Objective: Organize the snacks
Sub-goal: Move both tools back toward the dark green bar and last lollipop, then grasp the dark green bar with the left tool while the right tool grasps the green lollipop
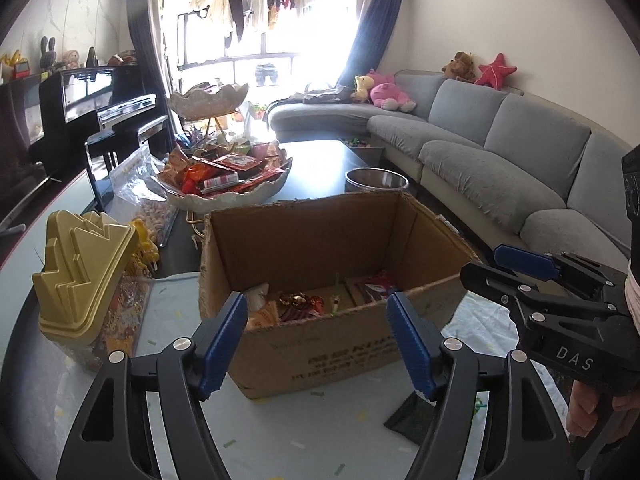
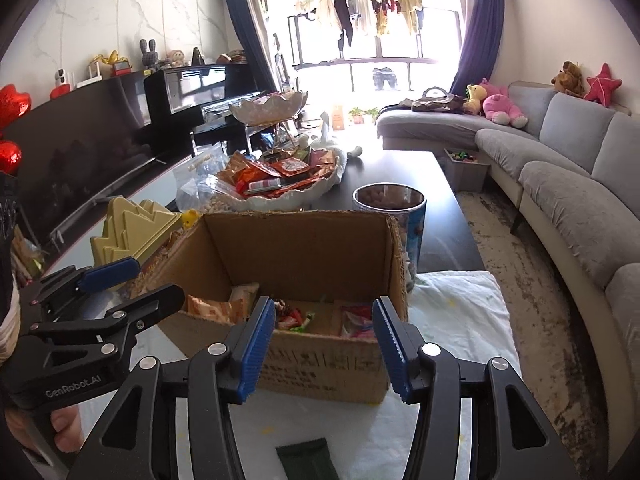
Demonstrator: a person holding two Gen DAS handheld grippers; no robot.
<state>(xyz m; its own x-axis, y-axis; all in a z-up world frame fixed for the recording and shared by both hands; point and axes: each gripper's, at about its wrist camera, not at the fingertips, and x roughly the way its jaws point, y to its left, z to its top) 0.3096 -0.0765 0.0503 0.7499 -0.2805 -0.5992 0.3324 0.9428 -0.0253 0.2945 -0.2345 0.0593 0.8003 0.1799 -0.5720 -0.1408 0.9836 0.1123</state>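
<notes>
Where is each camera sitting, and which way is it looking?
Left wrist view: on the left gripper, looking forward and down at the cardboard box; the right gripper and a hand show at the side.
Right wrist view: on the right gripper, facing the same box; the left gripper shows.
Shared: box, snack bowl, sofa.

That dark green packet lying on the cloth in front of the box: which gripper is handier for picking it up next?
Probably the right gripper. The dark green packet lies almost straight below its open jaws, while it sits off to the right of the left gripper. Both are empty, in front of the cardboard box.
</notes>
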